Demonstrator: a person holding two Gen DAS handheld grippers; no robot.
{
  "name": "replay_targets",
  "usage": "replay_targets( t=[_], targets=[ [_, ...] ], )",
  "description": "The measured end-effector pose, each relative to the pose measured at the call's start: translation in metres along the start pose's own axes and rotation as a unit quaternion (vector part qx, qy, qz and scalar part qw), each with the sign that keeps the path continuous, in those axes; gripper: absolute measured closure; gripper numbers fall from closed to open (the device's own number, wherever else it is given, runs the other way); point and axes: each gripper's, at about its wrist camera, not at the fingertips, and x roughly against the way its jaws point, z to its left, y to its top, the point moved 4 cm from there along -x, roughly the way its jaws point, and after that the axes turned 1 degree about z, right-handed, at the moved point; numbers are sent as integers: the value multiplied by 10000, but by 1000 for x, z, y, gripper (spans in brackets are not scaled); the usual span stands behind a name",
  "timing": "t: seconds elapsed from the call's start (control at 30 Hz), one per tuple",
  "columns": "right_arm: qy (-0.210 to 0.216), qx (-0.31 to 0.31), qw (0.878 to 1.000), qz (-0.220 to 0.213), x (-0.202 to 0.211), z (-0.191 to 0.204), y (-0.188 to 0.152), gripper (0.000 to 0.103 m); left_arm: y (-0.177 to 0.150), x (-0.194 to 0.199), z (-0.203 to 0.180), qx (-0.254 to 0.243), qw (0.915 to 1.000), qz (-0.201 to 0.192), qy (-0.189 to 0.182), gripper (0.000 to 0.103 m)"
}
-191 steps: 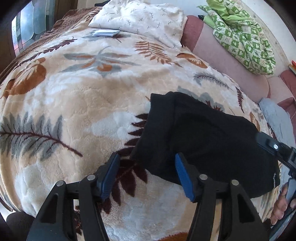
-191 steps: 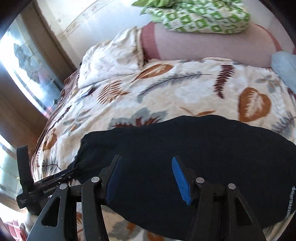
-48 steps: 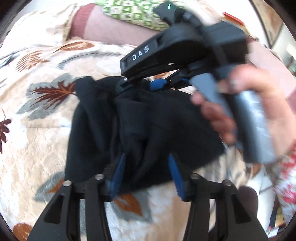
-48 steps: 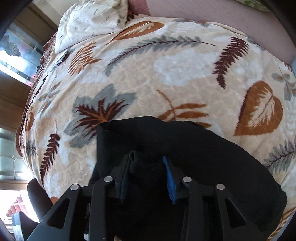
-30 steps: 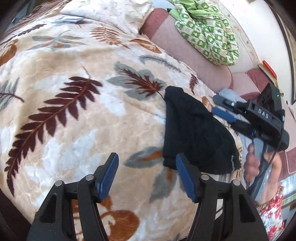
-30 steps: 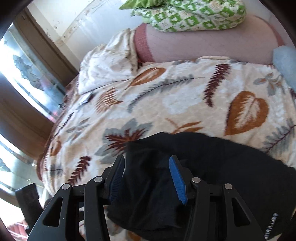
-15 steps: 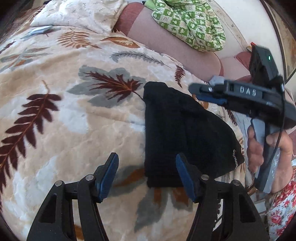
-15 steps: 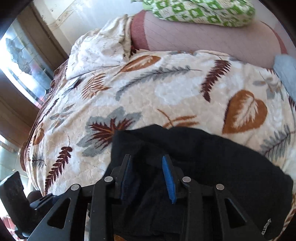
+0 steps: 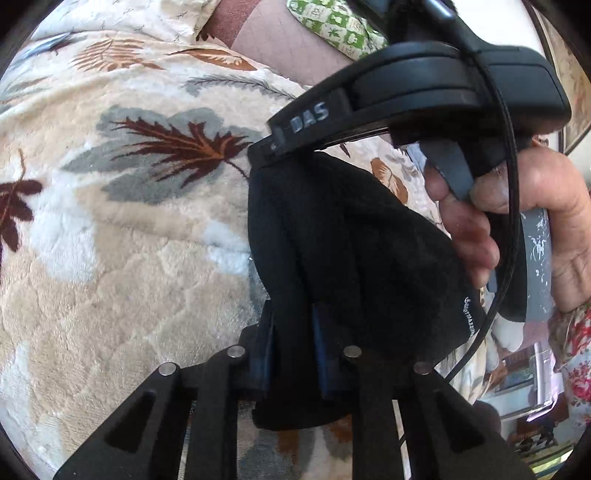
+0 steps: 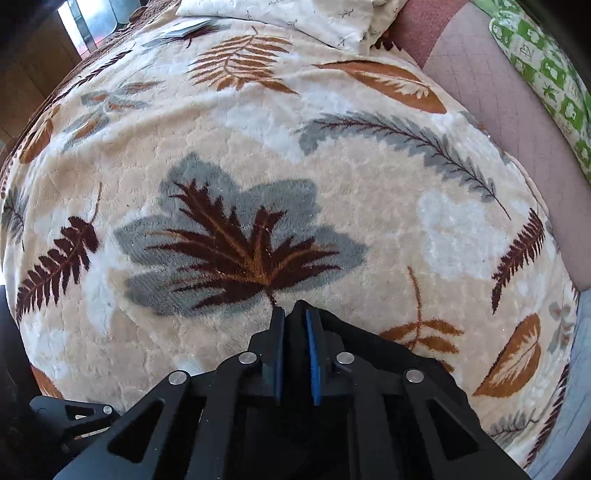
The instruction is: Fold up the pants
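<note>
The black pants (image 9: 351, 251) lie folded into a small bundle on a leaf-patterned cream blanket (image 9: 129, 258). My left gripper (image 9: 293, 325) is shut on the near edge of the pants. My right gripper (image 10: 295, 321) is shut on the far corner of the pants (image 10: 369, 354). In the left wrist view the right gripper's black body, marked DAS (image 9: 406, 92), reaches over the bundle's far end, held by a hand (image 9: 517, 221). White lettering (image 9: 471, 317) shows on the bundle's right edge.
The blanket (image 10: 240, 166) covers a bed. A pink bolster (image 10: 498, 92) and a green checked cloth (image 10: 546, 74) lie at the far side. A cream pillow (image 10: 295, 14) and a small paper (image 10: 184, 27) are at the far end.
Both grippers were open half a second ago. Both have closed on the pants, the left at the near edge and the right at the far corner, and both have moved in close.
</note>
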Motion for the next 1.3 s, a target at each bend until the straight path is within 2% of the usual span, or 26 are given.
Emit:
replay_targets(
  t=[0.07,0.17,0.2,0.3,0.4,0.47,0.57,0.7,0.83,0.9,0.97,1.0,1.07,1.1,1.13,1.17,1.2,1.23,1.3],
  targets=[
    [16,-189,9998,-105,3,-8,1,96,-1,0,1,120,9999,-25,-25,87],
    [14,-570,9979,-316,4,-24,5,99,-4,-2,-3,50,10000,-49,60,89],
    [-2,-745,9962,-442,6,-30,8,103,-6,-2,-5,-1,9999,-74,101,89],
    [81,-1458,9867,-718,11,-59,19,103,-7,-3,-7,-8,9999,-75,111,89],
    [-252,-1686,9825,-745,10,-75,20,102,-10,1,-3,148,9999,-40,33,87],
    [26,-1774,9795,-959,18,-76,17,101,-10,8,0,254,9997,-6,-55,86],
    [407,-1807,9761,-1134,37,-73,3,100,-10,26,5,336,9993,-109,-111,83],
    [915,-2074,9639,-1395,56,-70,-30,99,-7,51,11,342,9986,-403,95,66],
    [1821,-2485,9400,-1468,52,-62,-70,96,-4,66,15,310,9976,-505,349,62],
    [1813,-2599,9398,-1279,36,-62,-86,90,-4,72,18,257,9971,-533,475,57],
    [1251,-2868,9433,-1107,22,-76,-106,89,-5,81,18,176,9963,-569,614,53],
    [1204,-3035,9378,-1184,20,-85,-114,93,-6,86,18,148,9960,-583,665,50],
    [1628,-3547,9093,-1447,22,-101,-130,93,-6,88,21,162,9956,-569,727,48],
    [1637,-3709,9011,-1536,28,-105,-135,93,-7,89,24,210,9955,-541,747,47],
    [1542,-3775,8980,-1653,35,-106,-137,89,-8,88,26,271,9954,-518,762,46],
    [1198,-3836,8983,-1777,46,-108,-141,85,-9,89,28,323,9952,-505,776,46],
    [909,-3867,8982,-1880,55,-107,-146,74,-9,89,29,357,9949,-499,801,46],
    [803,-3862,8982,-1940,63,-105,-150,60,-9,91,29,354,9946,-506,828,46],
    [831,-3700,9019,-2069,74,-91,-156,50,-10,93,27,301,9942,-536,878,46]
  ],
)
